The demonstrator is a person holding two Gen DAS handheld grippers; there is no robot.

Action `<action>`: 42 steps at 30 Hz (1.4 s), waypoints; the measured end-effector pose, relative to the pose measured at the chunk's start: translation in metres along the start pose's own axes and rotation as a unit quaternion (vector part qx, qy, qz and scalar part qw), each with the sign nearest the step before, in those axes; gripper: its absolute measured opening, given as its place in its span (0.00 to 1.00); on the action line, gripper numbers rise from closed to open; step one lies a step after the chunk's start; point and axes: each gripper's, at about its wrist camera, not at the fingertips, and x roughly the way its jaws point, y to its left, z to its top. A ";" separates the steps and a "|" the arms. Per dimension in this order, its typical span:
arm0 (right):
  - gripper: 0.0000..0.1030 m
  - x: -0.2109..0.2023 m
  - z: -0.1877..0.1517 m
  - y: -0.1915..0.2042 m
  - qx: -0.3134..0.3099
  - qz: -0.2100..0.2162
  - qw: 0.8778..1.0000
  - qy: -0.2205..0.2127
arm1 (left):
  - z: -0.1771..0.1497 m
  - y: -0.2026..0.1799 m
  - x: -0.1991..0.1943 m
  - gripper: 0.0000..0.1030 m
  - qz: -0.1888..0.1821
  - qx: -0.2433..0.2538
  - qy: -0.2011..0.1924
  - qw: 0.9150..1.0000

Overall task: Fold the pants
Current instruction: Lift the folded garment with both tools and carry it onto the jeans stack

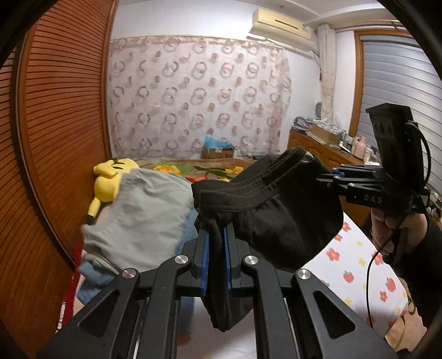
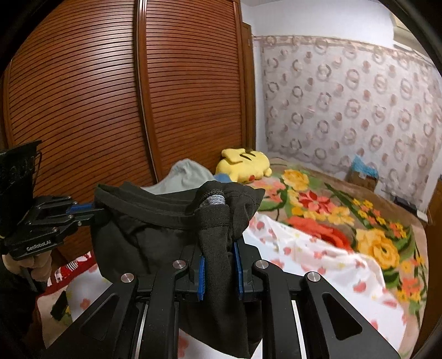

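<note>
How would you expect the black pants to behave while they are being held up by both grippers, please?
Probably floppy: the black pants sag between the left gripper and the right gripper and hang below the jaws. Likely light, since small pinches at the waistband carry them. The soft knit looks unlikely to slip from the blue pads.

A slatted wooden wardrobe fills the nine o'clock side. A ring-patterned curtain covers the far wall at twelve, an air conditioner at one. A cluttered wooden dresser stands at three beside the flowered bed.
</note>
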 end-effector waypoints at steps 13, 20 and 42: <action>0.16 0.065 0.052 -0.005 -0.068 0.023 0.997 0.011 | 0.006 0.043 0.006 0.10 0.039 -0.034 -0.011 0.999; 0.16 0.102 0.078 0.002 -0.107 0.030 0.994 0.022 | 0.005 0.058 0.008 0.10 0.054 -0.051 -0.016 0.997; 0.44 0.197 0.095 0.009 -0.089 0.033 0.995 0.023 | -0.018 0.103 0.011 0.37 0.105 -0.105 0.005 0.989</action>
